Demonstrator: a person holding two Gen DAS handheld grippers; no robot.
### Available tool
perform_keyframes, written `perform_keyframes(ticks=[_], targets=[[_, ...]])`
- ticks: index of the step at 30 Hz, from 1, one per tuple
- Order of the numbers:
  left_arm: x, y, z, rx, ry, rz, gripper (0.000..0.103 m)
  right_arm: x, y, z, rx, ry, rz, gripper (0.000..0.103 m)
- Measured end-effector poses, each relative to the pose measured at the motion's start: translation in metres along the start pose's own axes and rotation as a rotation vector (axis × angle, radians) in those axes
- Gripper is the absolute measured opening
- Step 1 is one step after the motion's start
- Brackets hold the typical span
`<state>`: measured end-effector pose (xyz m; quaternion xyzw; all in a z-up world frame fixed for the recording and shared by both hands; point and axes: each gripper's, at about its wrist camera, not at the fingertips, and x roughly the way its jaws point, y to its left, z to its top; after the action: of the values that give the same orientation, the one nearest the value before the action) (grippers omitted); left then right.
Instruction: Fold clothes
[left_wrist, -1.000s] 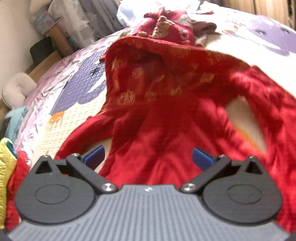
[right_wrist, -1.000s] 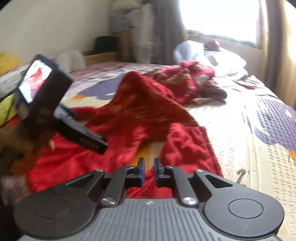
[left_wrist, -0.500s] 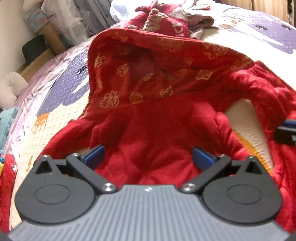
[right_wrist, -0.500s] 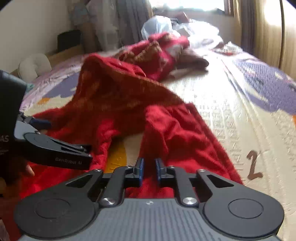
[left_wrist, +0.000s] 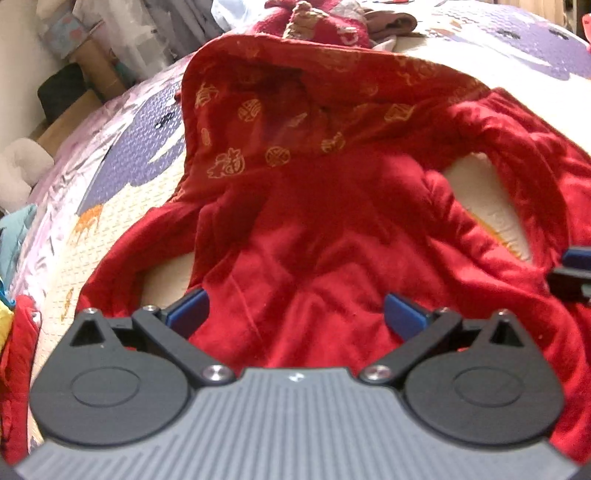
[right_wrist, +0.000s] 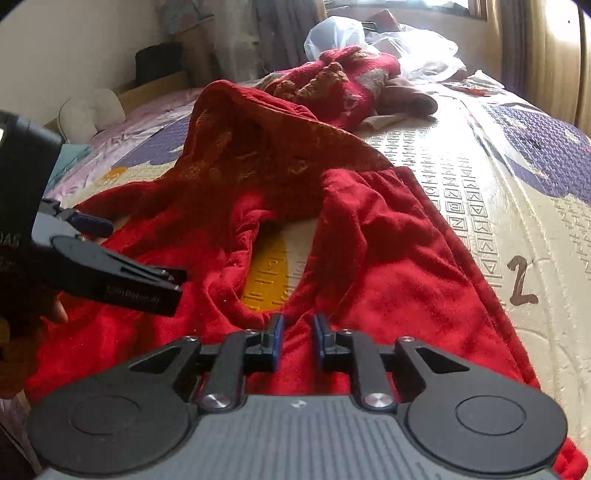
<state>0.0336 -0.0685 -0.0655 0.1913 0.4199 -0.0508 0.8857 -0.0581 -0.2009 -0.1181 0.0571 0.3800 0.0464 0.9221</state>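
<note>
A plush red garment (left_wrist: 314, 240) with a gold-patterned lining lies crumpled on the bed, its hood-like part raised at the far end. My left gripper (left_wrist: 295, 314) hovers open and wide just over the garment's near edge, with nothing between its blue pads. It also shows in the right wrist view as the left gripper (right_wrist: 146, 254), held by a hand (right_wrist: 55, 314). My right gripper (right_wrist: 298, 338) sits low over a fold of the red garment (right_wrist: 369, 229). Its jaws are opening, with a narrow gap, and the pads do not press on the cloth.
A second red garment heap (right_wrist: 343, 85) and a brown cloth lie at the far end of the patterned bed mat (right_wrist: 480, 184), next to a white plastic bag (right_wrist: 388, 40). A white pillow (right_wrist: 88, 110) sits at the left. Yellow and red cloth (left_wrist: 14, 350) lies at the left edge.
Both grippers have sunk closer to the red garment. The gap between the right gripper's pads has widened a little. The right gripper's tip now shows at the right edge of the left wrist view.
</note>
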Motion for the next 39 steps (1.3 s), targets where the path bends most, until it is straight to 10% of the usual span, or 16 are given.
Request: perform_keyframes(ticks=[39], targets=[[0.004,0.008,-0.005,-0.020,-0.026,-0.068,0.103,0.003,-0.003,-0.006,0.032,-0.042,0.039,0.037]])
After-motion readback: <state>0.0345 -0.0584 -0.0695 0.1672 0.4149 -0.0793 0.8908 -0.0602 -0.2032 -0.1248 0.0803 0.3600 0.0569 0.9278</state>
